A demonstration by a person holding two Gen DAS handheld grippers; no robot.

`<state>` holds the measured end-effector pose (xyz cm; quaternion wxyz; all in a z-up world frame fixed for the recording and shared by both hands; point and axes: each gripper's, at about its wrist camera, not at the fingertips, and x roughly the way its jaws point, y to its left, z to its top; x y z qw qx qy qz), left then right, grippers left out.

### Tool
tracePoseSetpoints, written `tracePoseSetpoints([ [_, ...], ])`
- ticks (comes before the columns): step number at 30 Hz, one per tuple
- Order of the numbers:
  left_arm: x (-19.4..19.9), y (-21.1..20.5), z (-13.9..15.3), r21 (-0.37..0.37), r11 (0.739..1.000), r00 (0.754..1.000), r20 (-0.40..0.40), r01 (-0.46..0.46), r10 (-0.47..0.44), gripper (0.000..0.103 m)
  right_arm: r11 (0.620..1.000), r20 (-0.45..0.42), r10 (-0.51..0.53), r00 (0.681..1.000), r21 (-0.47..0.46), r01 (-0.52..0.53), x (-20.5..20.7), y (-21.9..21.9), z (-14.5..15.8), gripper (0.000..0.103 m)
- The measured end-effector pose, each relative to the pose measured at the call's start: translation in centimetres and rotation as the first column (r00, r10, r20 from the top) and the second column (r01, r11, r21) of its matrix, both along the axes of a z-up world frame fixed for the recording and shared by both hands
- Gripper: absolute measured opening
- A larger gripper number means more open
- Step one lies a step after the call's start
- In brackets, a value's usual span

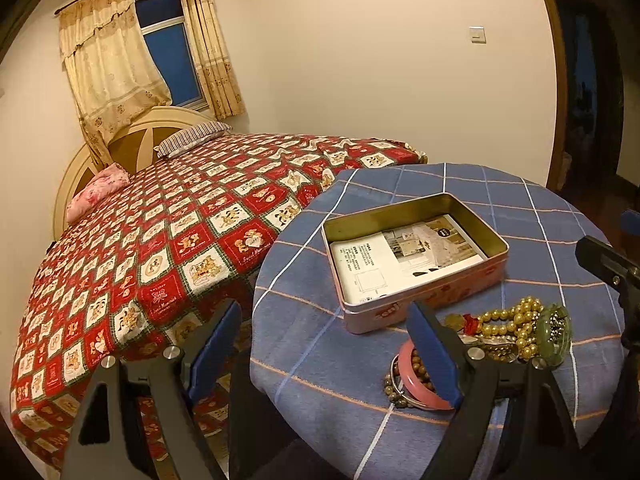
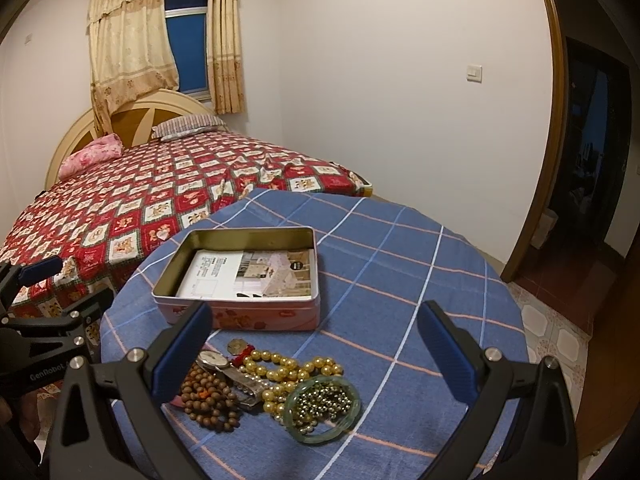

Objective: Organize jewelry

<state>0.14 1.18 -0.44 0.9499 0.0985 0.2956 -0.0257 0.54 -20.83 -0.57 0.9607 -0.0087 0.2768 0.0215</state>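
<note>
Both grippers, left (image 1: 324, 350) and right (image 2: 320, 356), stand wide and empty. The open pink rectangular tin (image 2: 240, 276) sits mid-desk (image 2: 420, 264); gold bead necklace (image 2: 288, 372), green glass bangle (image 2: 322, 408) and brown wooden beads (image 2: 210, 400) lie heaped near the desk's front edge.

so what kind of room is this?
A home bedroom, most likely: a bed with pillows and a curtained window. The jewelry pile and open tin sit on a cloth-covered round table.
</note>
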Motion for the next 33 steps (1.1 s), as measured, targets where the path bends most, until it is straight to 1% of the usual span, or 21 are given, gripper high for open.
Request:
tracePoseSetpoints([
  [16, 0.11, 0.11, -0.49, 0.005, 1.0, 1.0, -0.008, -0.005, 0.005, 0.084, 1.0, -0.014, -0.004, 1.0, 0.006, 0.004, 0.12, -0.38, -0.42, 0.103],
  [21, 0.22, 0.39, -0.87, 0.002, 1.0, 1.0, -0.022, -0.005, 0.005, 0.084, 1.0, -0.014, -0.004, 1.0, 0.007, 0.004, 0.13, -0.38, -0.42, 0.103],
  [33, 0.52, -0.11, -0.97, 0.009, 1.0, 1.0, -0.025, -0.007, 0.007, 0.084, 1.0, -0.016, -0.005, 1.0, 0.008, 0.005, 0.18, -0.46, -0.51, 0.103],
])
